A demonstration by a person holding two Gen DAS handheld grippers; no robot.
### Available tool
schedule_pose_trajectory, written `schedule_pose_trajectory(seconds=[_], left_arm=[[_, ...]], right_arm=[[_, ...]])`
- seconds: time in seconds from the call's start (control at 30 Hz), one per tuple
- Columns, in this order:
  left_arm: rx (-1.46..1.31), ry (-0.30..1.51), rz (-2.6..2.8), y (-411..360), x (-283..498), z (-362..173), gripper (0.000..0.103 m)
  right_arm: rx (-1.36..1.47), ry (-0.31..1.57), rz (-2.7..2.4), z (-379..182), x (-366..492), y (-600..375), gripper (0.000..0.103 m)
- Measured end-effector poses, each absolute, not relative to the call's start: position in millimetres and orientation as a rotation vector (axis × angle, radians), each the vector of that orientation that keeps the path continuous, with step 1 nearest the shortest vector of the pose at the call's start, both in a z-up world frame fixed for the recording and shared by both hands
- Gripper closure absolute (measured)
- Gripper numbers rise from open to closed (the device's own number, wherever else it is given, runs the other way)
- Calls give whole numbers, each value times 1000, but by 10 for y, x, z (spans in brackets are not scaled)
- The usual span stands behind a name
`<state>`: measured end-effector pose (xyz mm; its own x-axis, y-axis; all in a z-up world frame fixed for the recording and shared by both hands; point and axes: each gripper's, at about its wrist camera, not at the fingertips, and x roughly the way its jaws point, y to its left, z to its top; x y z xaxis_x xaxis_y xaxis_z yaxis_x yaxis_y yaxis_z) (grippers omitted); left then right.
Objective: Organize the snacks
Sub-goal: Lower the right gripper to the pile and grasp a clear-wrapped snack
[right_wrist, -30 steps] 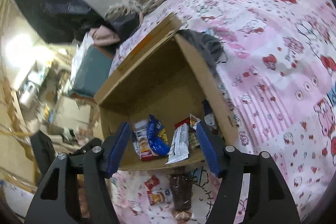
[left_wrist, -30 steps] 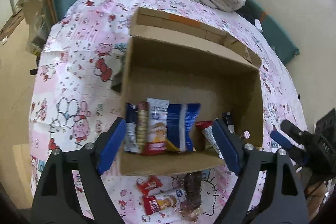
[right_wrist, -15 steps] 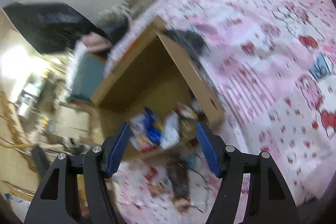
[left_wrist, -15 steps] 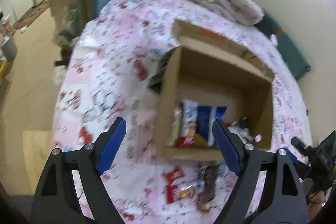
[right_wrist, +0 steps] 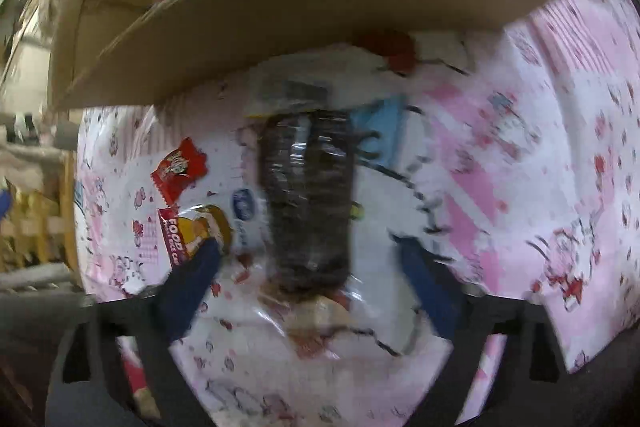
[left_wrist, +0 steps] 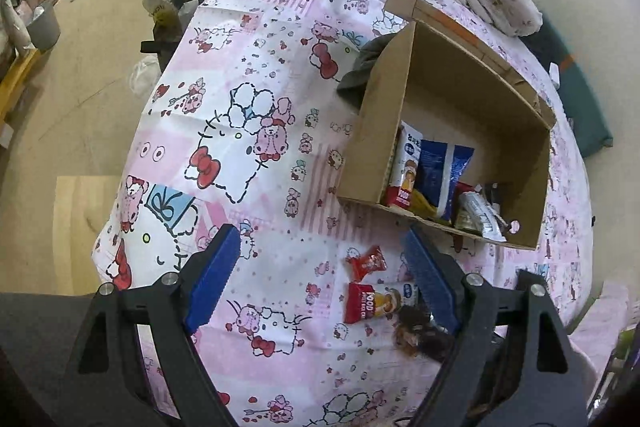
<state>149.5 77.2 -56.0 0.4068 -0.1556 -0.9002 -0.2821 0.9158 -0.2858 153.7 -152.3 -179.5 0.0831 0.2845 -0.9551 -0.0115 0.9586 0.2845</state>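
Cardboard box at twelve o'clock awaits snacks, so I straddle the dark cookie pack with my opening right claw, untouched, while my left claw hangs spread, empty.

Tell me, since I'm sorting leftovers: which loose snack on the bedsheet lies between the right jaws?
The dark clear-wrapped pack, lying lengthwise between the opening jaws; the two red packets lie off to its side.

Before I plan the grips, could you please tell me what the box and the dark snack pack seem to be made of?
Box: brown corrugated cardboard, matte; the cut edge shows its layers.
Dark snack pack: probably clear glossy plastic film, with bright glints and crinkles over dark contents.
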Motion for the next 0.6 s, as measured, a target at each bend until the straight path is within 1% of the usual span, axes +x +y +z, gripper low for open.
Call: schedule_pose_trajectory(seconds=[0.1, 0.17, 0.2, 0.23, 0.27, 0.33, 0.37, 0.4, 0.43, 0.47, 0.5, 0.53, 0.57, 0.6], left_arm=[[-460, 1150, 63, 786, 1496, -531, 21], [-474, 1147, 58, 800, 1496, -517, 21], [-479, 1145, 59, 806, 1496, -513, 21], [-487, 1144, 58, 814, 1494, -509, 21], [-497, 1145, 56, 819, 1496, -509, 21], [-508, 1148, 52, 822, 1502, -510, 21], [-512, 1149, 50, 815, 1506, -508, 21], [-513, 1148, 48, 808, 1507, -502, 21], [-513, 1147, 46, 799, 1509, -498, 21], [-511, 1146, 44, 794, 1510, -493, 21], [-506, 1145, 44, 789, 1513, -488, 21], [-501, 1144, 46, 787, 1514, -488, 21], [-499, 1145, 48, 788, 1514, -492, 21], [-498, 1147, 51, 793, 1512, -500, 21]], right_arm=[[80, 1430, 207, -1837, 1518, -1348, 0], [34, 1401, 224, -1833, 1478, -1305, 1], [13, 1398, 226, -1827, 1461, -1307, 8], [-18, 1397, 207, -1821, 1443, -1304, 26], [-51, 1387, 193, -1805, 1416, -1323, 31], [-31, 1395, 219, -1764, 1405, -1399, 46], [-3, 1403, 225, -1741, 1409, -1462, 51], [52, 1413, 244, -1708, 1431, -1561, 65], [92, 1420, 255, -1676, 1439, -1618, 70], [157, 1436, 274, -1640, 1439, -1709, 73], [197, 1442, 285, -1620, 1428, -1771, 79], [223, 1442, 291, -1592, 1411, -1824, 83], [254, 1431, 297, -1529, 1396, -1918, 84], [278, 1429, 302, -1483, 1380, -1959, 89]])
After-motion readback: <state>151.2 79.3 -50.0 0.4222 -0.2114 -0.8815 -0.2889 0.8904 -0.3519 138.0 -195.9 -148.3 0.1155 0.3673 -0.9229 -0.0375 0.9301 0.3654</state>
